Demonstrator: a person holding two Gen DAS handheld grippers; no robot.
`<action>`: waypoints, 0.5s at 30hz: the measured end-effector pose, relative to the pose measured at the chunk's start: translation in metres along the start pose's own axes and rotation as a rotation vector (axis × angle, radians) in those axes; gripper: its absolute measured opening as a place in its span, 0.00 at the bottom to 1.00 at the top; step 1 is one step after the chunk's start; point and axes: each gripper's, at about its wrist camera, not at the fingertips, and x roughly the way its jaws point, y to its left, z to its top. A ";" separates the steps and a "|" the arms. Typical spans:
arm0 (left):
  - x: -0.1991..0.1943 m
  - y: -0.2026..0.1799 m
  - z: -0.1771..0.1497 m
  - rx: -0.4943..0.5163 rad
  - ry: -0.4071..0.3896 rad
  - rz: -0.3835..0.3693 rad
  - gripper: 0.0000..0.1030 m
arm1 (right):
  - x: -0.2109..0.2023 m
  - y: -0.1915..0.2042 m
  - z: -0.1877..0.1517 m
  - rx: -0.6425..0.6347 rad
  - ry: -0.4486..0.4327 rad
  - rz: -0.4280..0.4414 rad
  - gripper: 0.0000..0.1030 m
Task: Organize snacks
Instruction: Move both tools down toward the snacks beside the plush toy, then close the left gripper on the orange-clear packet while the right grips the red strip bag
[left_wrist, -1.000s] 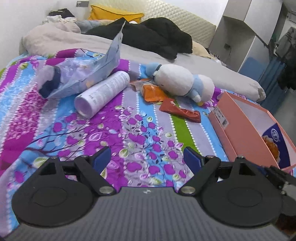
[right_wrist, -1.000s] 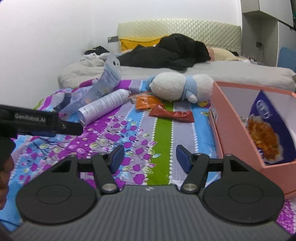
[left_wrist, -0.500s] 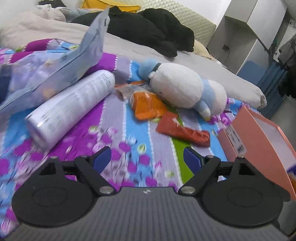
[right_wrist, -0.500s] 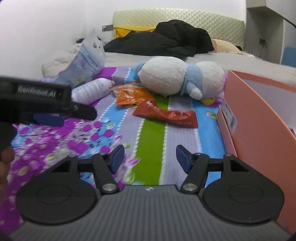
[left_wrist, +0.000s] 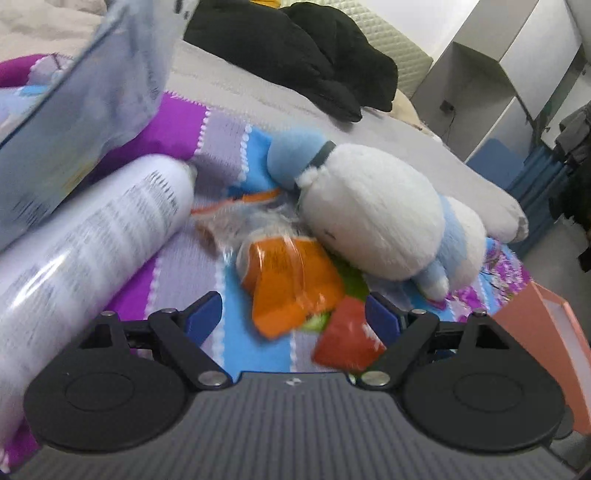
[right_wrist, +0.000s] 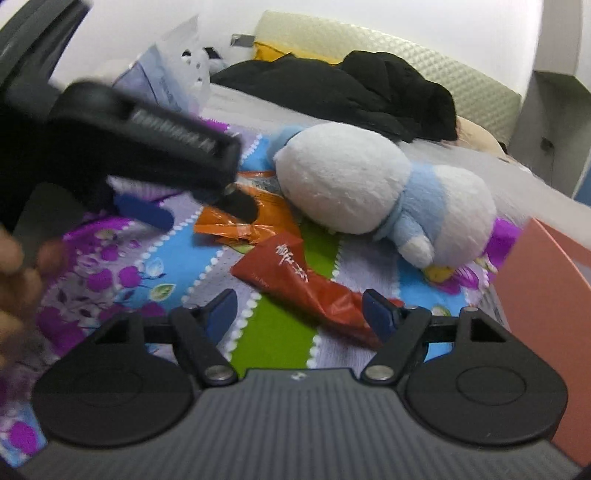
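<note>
Both claws, left gripper (left_wrist: 293, 314) and right gripper (right_wrist: 299, 312), gape wide and empty; orange packet (left_wrist: 291, 284) and red packet (right_wrist: 295, 280) remain unboxed beside pink box (right_wrist: 543, 295).

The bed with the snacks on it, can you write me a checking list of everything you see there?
Surface: flowery striped blanket on a bed.
Job's things: orange packet, red packet, white tube, pale blue bag, pink box.
Clutter: plush toy, black clothes.
Grippers: left gripper open over the orange packet; right gripper open by the red packet.
Cables: nothing seen.
Surroundings: padded headboard, white cabinets.
</note>
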 end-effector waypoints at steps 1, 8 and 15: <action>0.005 -0.002 0.002 0.004 -0.005 0.001 0.85 | 0.004 0.000 0.000 -0.016 0.000 -0.003 0.74; 0.041 -0.009 0.015 0.014 -0.002 0.056 0.85 | 0.014 0.004 -0.003 -0.056 0.002 0.001 0.75; 0.056 -0.024 0.019 0.111 0.011 0.150 0.76 | 0.010 0.011 -0.003 -0.084 0.014 0.024 0.39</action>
